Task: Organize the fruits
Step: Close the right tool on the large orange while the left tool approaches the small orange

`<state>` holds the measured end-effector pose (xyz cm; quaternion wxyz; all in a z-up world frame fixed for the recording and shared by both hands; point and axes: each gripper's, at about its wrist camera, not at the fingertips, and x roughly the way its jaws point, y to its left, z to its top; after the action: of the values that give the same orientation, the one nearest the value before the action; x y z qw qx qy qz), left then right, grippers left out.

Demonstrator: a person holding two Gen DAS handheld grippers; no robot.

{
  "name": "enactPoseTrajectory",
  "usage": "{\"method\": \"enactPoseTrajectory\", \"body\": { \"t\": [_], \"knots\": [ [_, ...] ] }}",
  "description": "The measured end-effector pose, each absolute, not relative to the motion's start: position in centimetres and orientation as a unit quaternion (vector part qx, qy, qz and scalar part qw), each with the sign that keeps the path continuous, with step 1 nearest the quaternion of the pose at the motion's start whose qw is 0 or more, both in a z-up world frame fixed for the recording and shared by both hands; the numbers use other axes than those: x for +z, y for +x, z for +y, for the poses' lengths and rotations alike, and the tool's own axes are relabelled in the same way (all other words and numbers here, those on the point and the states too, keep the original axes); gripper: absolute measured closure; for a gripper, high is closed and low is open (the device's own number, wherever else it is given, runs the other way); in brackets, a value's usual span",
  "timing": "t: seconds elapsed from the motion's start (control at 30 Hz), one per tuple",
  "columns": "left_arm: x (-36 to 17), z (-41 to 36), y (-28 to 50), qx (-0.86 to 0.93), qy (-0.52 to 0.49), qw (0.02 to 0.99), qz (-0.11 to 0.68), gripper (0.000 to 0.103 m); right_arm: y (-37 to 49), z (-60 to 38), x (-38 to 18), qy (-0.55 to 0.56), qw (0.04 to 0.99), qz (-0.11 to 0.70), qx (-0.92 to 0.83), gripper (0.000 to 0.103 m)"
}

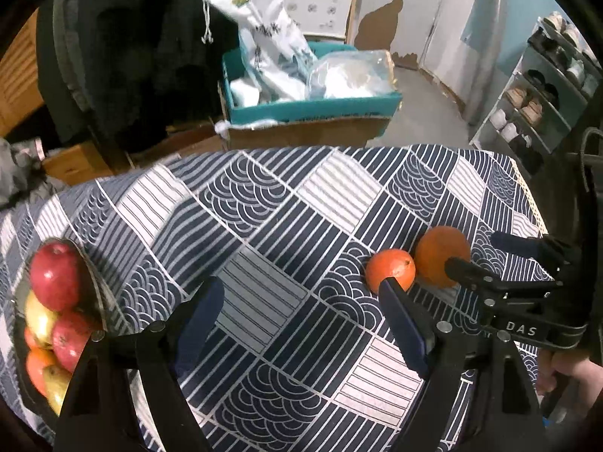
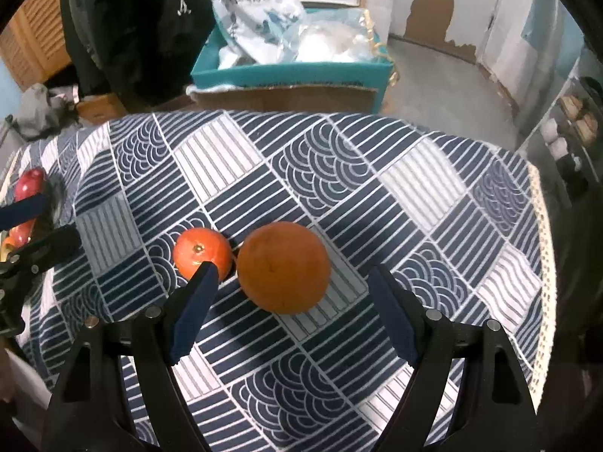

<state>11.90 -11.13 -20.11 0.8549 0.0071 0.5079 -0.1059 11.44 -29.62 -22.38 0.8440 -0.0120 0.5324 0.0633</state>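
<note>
Nearest, the right gripper [image 2: 290, 293] is hanging over a patterned tablecloth [image 2: 377, 158], its jaws standing apart and empty, aimed steeply down at a large orange [image 2: 284, 267]. Just left of that orange, a smaller tangerine [image 2: 201, 256] is sitting almost against it. Further left, the left gripper [image 1: 301, 301] is also standing open, holding nothing, over bare cloth. At the table's left edge, a bowl [image 1: 92, 275] is already holding red apples [image 1: 54, 278] and other fruit. Beyond the table, a teal box [image 1: 312, 107] is sitting on the floor. The risk from here: the right gripper's left finger, lining up close to the tangerine, looks likely to knock it rolling, and the round orange may squirt out of an off-centre pinch.
</note>
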Motion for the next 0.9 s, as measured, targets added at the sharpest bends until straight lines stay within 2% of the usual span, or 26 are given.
{"method": "enactPoseTrajectory", "body": {
  "t": [0.27, 0.43, 0.9],
  "knots": [
    [-22.0, -10.8, 12.5, -0.112, 0.007, 0.846, 0.522, 0.018, 12.9, -28.9, -25.1, -0.008, 0.827, 0.557, 0.075, 0.025],
    [-22.2, -11.5, 12.7, -0.124, 0.012, 0.843, 0.523, 0.018, 13.3, -29.0, -26.4, 0.000, 0.820, 0.567, 0.076, 0.035],
    [-23.3, -15.2, 12.8, -0.160, 0.035, 0.832, 0.530, 0.018, 11.4, -33.6, -25.3, 0.043, 0.834, 0.550, 0.004, 0.038]
  ]
}}
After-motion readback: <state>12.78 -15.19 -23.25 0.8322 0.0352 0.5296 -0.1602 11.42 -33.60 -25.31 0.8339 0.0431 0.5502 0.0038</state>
